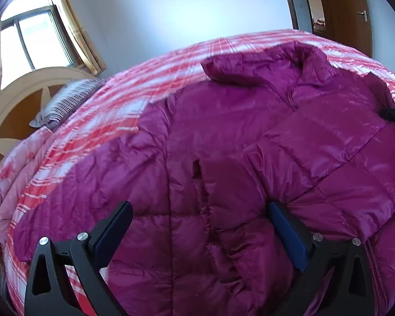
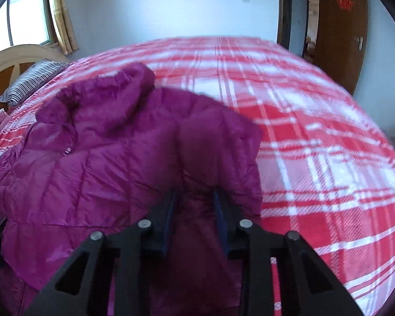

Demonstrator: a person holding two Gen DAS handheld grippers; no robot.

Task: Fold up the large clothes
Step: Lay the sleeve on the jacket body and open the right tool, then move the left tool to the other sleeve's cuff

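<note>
Right tongs point(image 2: 194, 205) pinch magenta jacket point(image 2: 105, 163) on bed point(image 2: 316, 144).

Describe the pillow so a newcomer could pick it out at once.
Start at the bed with its red-and-white plaid cover. Follow it to the curved headboard under the window. The pillow lies there, the only thing with thin dark-and-white stripes, well apart from the purple jacket.

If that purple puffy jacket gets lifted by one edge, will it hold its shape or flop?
The jacket would probably flop: it already creases and bunches on the bed. Its quilted, puffed panels suggest it is light for its bulk. The shiny fabric may be slippery.
</note>
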